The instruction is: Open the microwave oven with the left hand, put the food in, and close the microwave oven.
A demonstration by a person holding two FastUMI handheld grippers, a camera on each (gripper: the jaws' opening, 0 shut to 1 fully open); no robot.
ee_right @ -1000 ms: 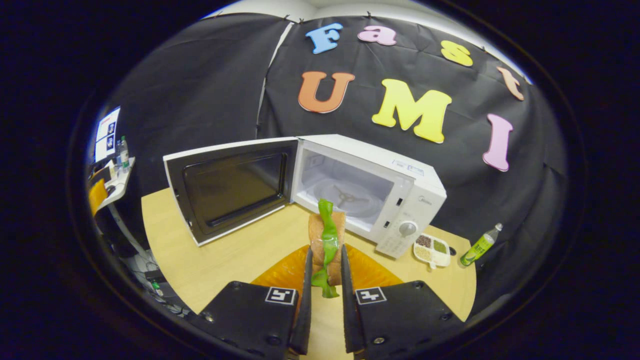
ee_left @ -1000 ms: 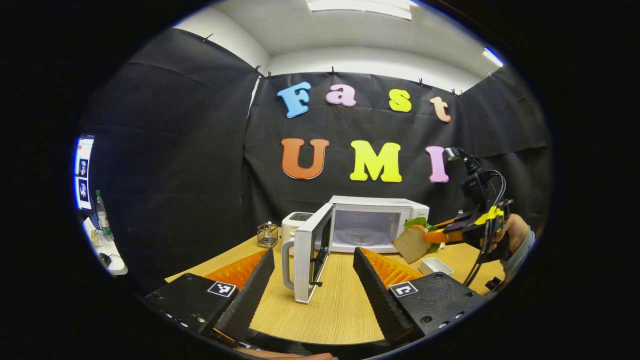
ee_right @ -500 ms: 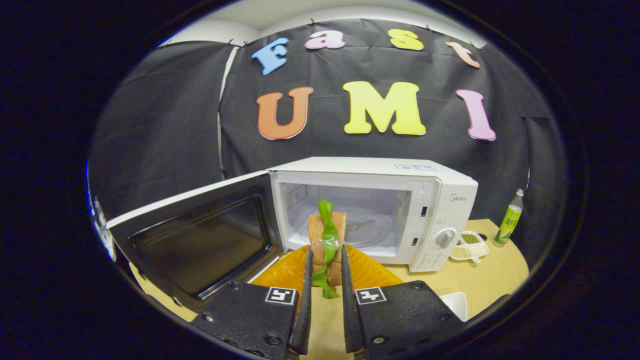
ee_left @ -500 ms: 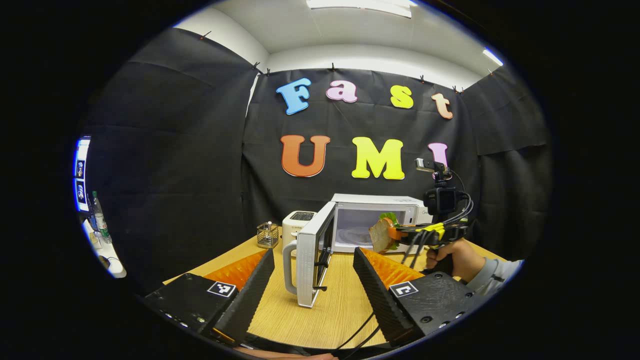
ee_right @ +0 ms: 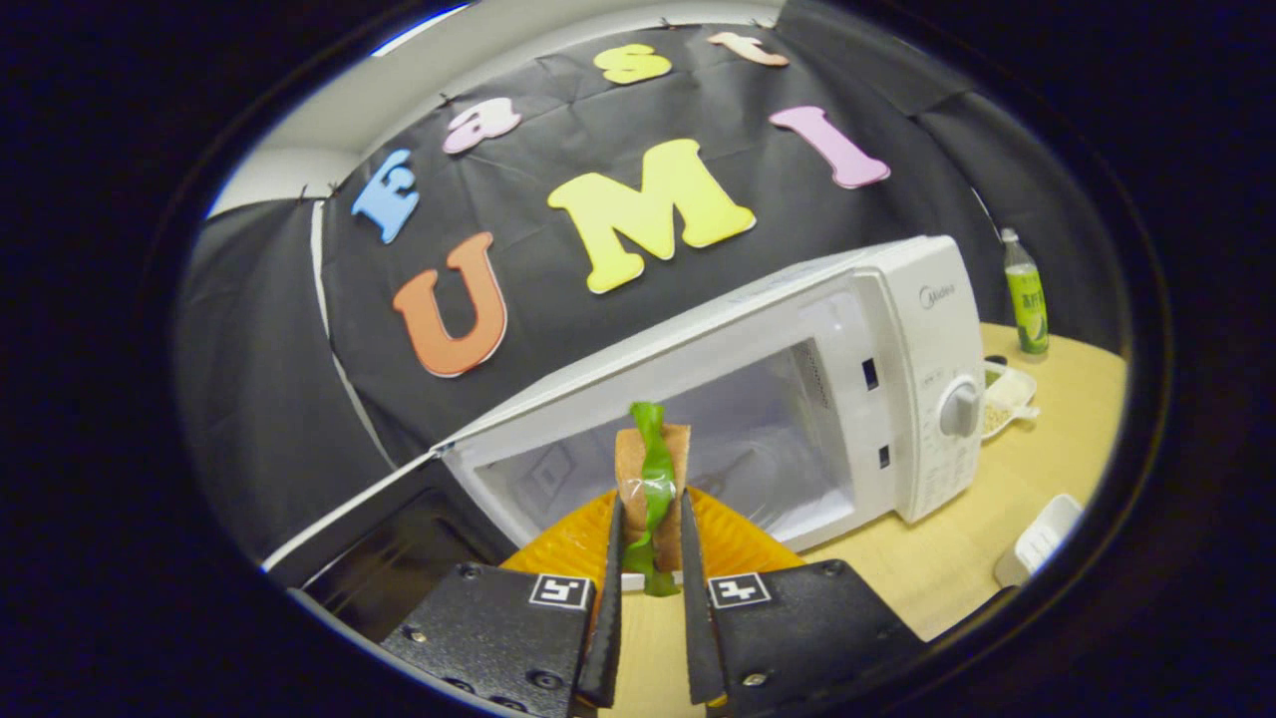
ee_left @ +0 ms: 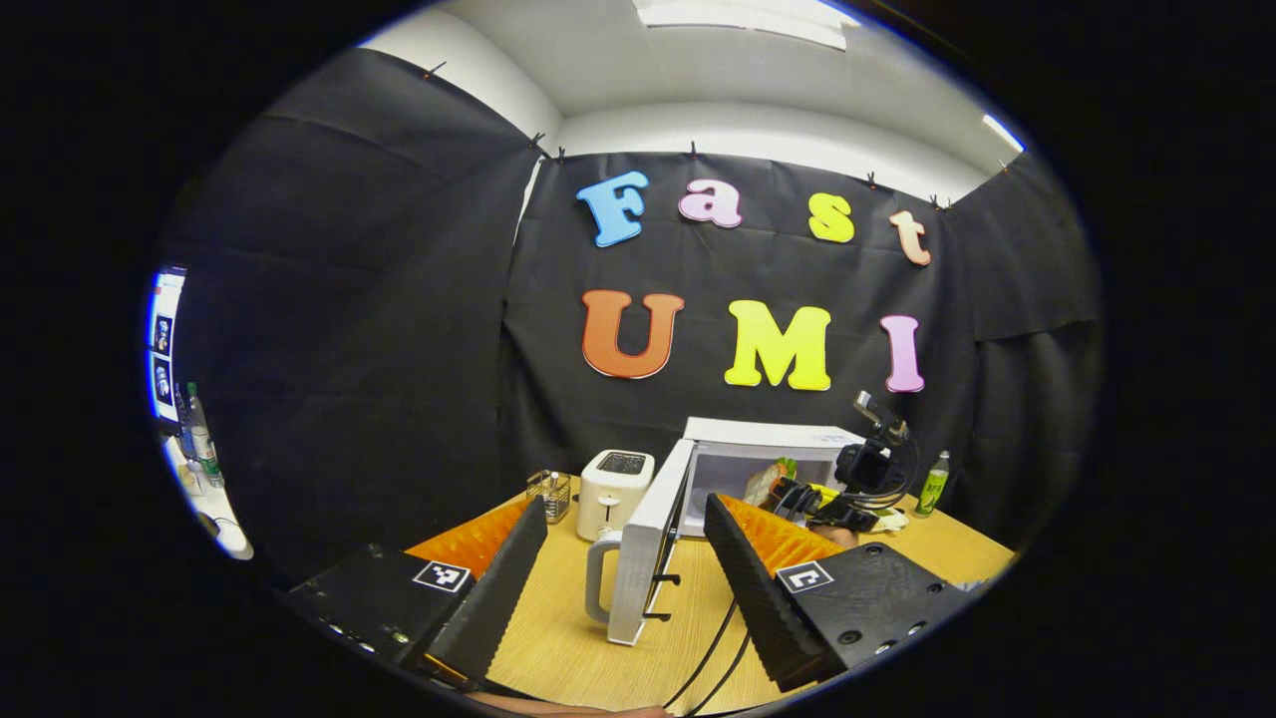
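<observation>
Two grippers: right gripper (ee_right: 646,558) clamps sandwich (ee_right: 653,477) at 12 o'clock before open microwave (ee_right: 778,379); left gripper (ee_left: 623,558) spread, empty.

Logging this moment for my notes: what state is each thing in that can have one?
microwave door: swung wide open
microwave: cavity empty
sandwich: clamped upright, at the opening
right gripper: shut on sandwich
left gripper: open, empty
green bottle: upright, capped

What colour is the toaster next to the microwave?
White, with a dark slot panel on top. The toaster shows best in the left gripper view, left of the microwave's open door.
</observation>
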